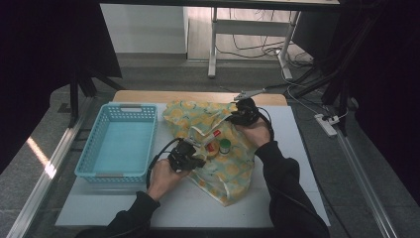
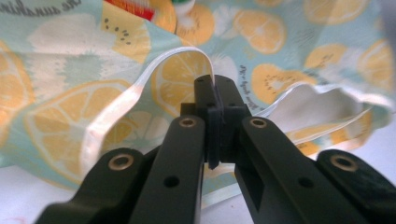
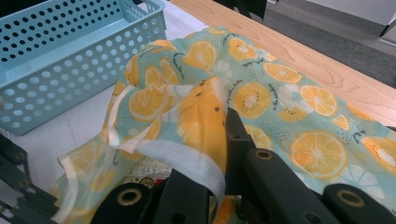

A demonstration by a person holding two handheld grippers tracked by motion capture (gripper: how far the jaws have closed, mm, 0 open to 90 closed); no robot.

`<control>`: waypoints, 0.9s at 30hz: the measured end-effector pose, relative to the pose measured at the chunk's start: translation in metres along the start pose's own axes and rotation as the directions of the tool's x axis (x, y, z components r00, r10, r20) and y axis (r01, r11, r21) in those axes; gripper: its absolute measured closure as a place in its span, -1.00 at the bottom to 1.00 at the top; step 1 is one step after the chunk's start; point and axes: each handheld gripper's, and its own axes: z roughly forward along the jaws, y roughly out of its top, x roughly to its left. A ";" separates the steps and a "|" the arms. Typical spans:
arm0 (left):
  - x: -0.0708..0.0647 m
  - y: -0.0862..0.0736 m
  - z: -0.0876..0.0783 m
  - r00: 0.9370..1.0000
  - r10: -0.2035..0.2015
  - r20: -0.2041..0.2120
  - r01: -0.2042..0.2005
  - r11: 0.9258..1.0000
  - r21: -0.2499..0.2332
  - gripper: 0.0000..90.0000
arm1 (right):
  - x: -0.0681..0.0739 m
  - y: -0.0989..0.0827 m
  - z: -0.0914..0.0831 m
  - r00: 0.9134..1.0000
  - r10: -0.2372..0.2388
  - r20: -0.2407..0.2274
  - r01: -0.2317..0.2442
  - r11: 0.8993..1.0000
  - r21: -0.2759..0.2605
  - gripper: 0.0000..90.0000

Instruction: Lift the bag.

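A soft bag (image 1: 228,171) printed with orange and kiwi slices lies on the white table, its mouth pulled apart between my two grippers. My left gripper (image 1: 194,156) is at the near left of the mouth, and its jaws (image 2: 215,88) are shut on the bag's white handle strap (image 2: 116,109). At the far right my right gripper (image 1: 238,115) is shut on the bag's rim (image 3: 205,116), with fabric and white strap (image 3: 187,161) pinched between its jaws (image 3: 224,140). In the mouth stand a green-capped bottle (image 1: 225,146) and a red-topped item (image 1: 211,147).
A light blue perforated basket (image 1: 89,148) stands to the left of the bag, and its wall (image 3: 70,51) is close to the fabric. A wooden strip (image 1: 148,96) runs along the table's far edge. Bare white tabletop (image 1: 188,203) lies at the front.
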 end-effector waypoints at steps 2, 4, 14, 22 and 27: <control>0.000 0.003 -0.005 1.000 0.006 0.004 -0.006 1.000 -0.009 1.00 | 0.000 0.001 -0.001 1.000 -0.002 -0.002 0.002 1.000 0.002 1.00; 0.000 0.005 -0.010 1.000 0.006 0.003 -0.006 1.000 -0.017 1.00 | 0.001 0.002 -0.001 1.000 -0.001 -0.003 0.001 1.000 0.008 1.00; 0.006 0.017 -0.037 1.000 0.002 0.021 0.000 0.996 -0.090 1.00 | 0.006 0.009 -0.007 1.000 -0.015 -0.014 0.015 1.000 0.007 1.00; 0.008 0.032 -0.059 0.999 0.019 0.031 -0.014 0.989 -0.150 1.00 | 0.009 0.017 -0.018 1.000 -0.024 -0.013 0.024 1.000 -0.008 1.00; 0.008 0.044 -0.070 0.999 0.036 0.014 -0.033 0.985 -0.169 1.00 | 0.010 0.022 -0.024 0.999 -0.033 -0.007 0.033 0.999 -0.013 1.00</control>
